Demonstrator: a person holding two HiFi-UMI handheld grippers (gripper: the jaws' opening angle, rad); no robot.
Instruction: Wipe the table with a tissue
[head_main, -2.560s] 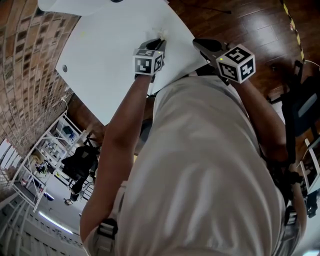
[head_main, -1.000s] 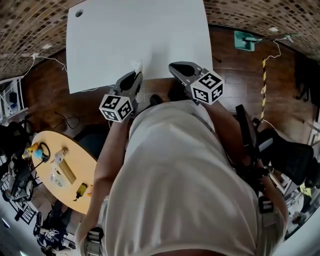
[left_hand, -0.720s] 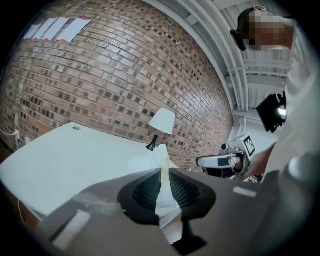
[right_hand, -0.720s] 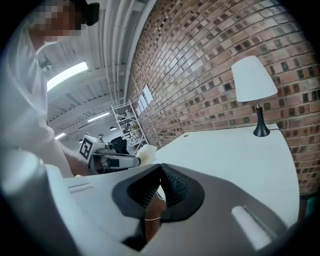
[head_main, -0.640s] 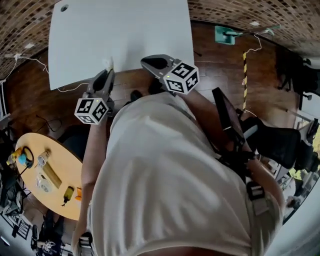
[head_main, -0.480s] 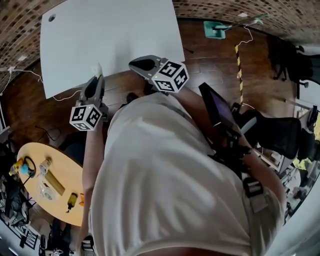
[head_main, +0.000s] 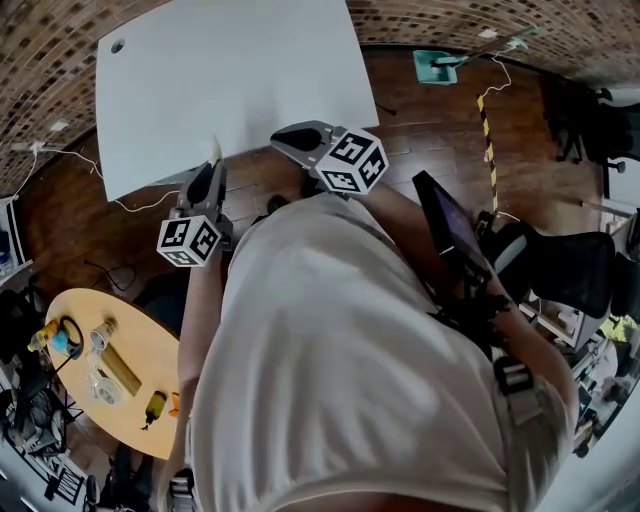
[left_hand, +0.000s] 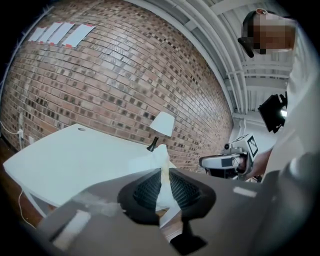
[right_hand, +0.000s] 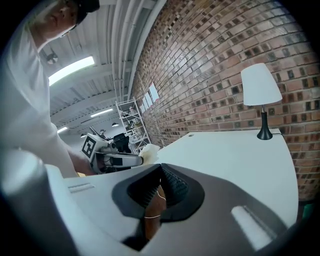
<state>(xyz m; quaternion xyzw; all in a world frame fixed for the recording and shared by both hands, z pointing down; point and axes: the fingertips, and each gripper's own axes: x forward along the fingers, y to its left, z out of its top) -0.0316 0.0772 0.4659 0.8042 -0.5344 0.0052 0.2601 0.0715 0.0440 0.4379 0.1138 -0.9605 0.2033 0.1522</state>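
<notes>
Beside one white table (head_main: 230, 80), left claw (left_hand: 162, 174) pinching one tissue (left_hand: 162, 155), right claw (right_hand: 160, 172) pressed together, empty

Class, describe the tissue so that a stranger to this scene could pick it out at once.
Find the large white rectangular table before the brick wall. By its near edge, the grey left gripper pinches a small crumpled white tissue between its jaws. It is the only soft, wrinkled thing there; the right gripper beside it holds nothing.
</notes>
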